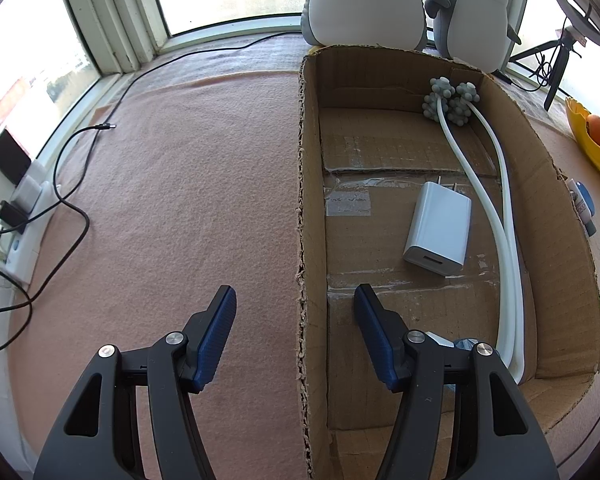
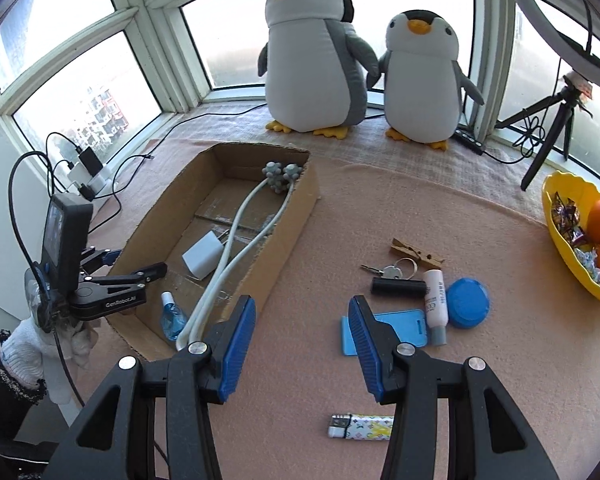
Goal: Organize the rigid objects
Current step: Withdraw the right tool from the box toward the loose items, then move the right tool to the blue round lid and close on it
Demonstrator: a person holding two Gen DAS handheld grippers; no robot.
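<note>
An open cardboard box (image 1: pixel 302 160) (image 2: pixel 296 216) lies on the pink cloth. It holds a white charger (image 1: pixel 438 228) (image 2: pixel 202 260), a white-handled massager with grey knobbed balls (image 1: pixel 452 100) (image 2: pixel 280 176) and a small blue bottle (image 2: pixel 172 316). My left gripper (image 1: pixel 296 292) (image 2: pixel 138 262) is open astride the box's left wall, one finger outside and one inside, with neither pad pressing. My right gripper (image 2: pixel 302 302) is open and empty above the cloth right of the box. Before it lie a blue card holder (image 2: pixel 404 328), tube (image 2: pixel 436 304), blue lid (image 2: pixel 468 302), black cylinder (image 2: pixel 398 288), keys (image 2: pixel 392 270), clothespin (image 2: pixel 416 254) and, nearer, a lighter (image 2: pixel 360 426).
Two plush penguins (image 2: pixel 312 60) stand at the window behind the box. A yellow bowl (image 2: pixel 560 216) with oranges sits at the far right, with a tripod (image 2: pixel 552 128) behind it. A power strip with plugs and black cables (image 1: pixel 20 200) lies at the left. A gloved hand (image 2: pixel 24 344) holds the left gripper.
</note>
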